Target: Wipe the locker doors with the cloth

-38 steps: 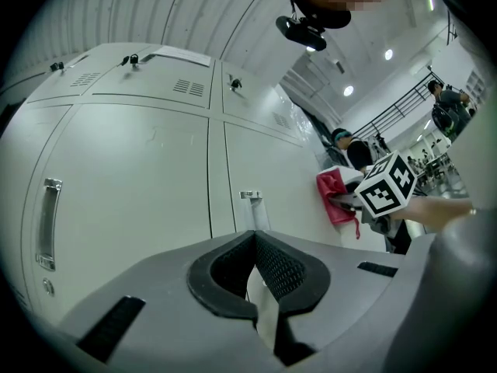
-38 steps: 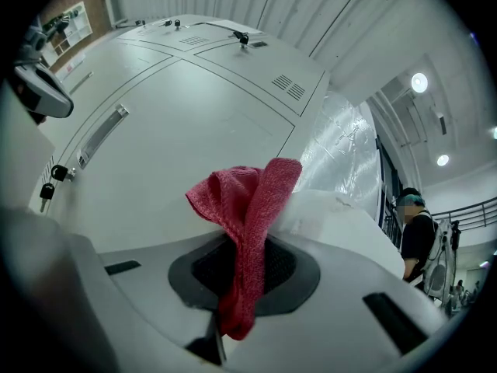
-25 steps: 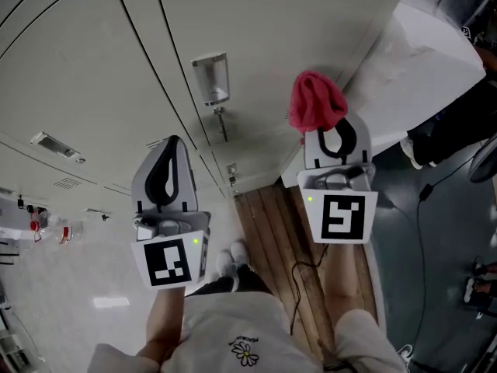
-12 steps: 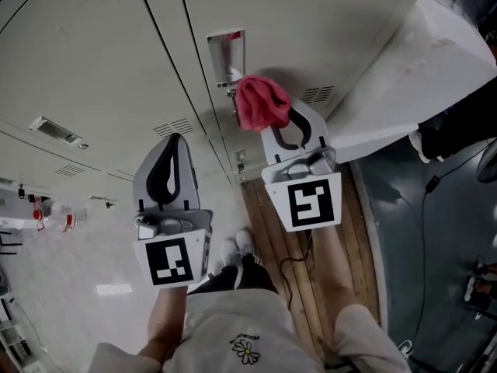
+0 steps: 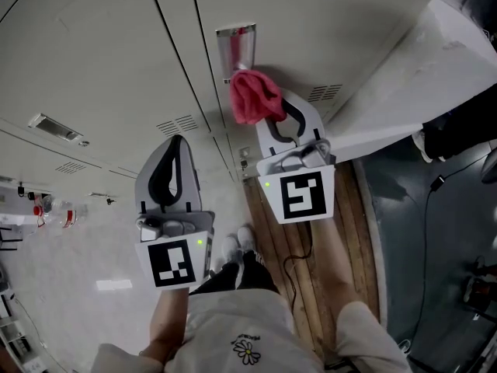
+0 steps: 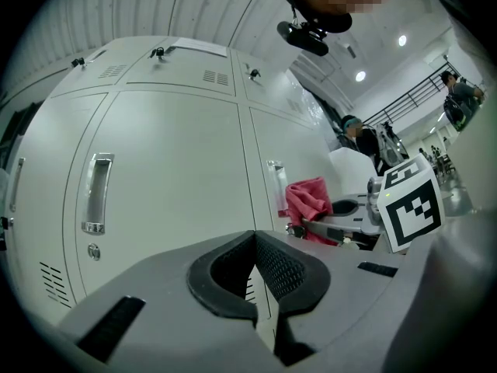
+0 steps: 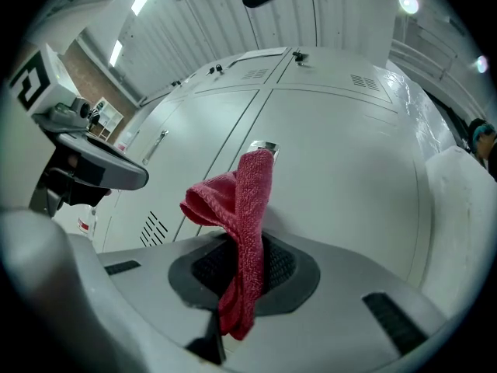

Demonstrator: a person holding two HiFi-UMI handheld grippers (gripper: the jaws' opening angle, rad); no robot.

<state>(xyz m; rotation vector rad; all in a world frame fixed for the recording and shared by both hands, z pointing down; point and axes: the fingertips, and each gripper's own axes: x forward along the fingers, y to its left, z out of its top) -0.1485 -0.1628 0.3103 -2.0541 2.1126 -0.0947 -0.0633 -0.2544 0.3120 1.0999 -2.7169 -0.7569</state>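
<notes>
Left gripper [image 5: 175, 143], nearest: jaws pressed together, empty. Right gripper [image 5: 270, 111]: jaws clamped on crumpled red terry cloth [image 5: 252, 98], beside the chrome recessed handle [image 5: 235, 47] of the pale grey metal locker door [image 5: 326, 18]. Advice: flatten cloth on panel, overlap strokes, skirt handle.

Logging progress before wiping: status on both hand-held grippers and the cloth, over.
Right hand-held gripper shut on red terry cloth. Left hand-held gripper shut, empty. Cloth by metal handle on grey locker door; contact unclear.
</notes>
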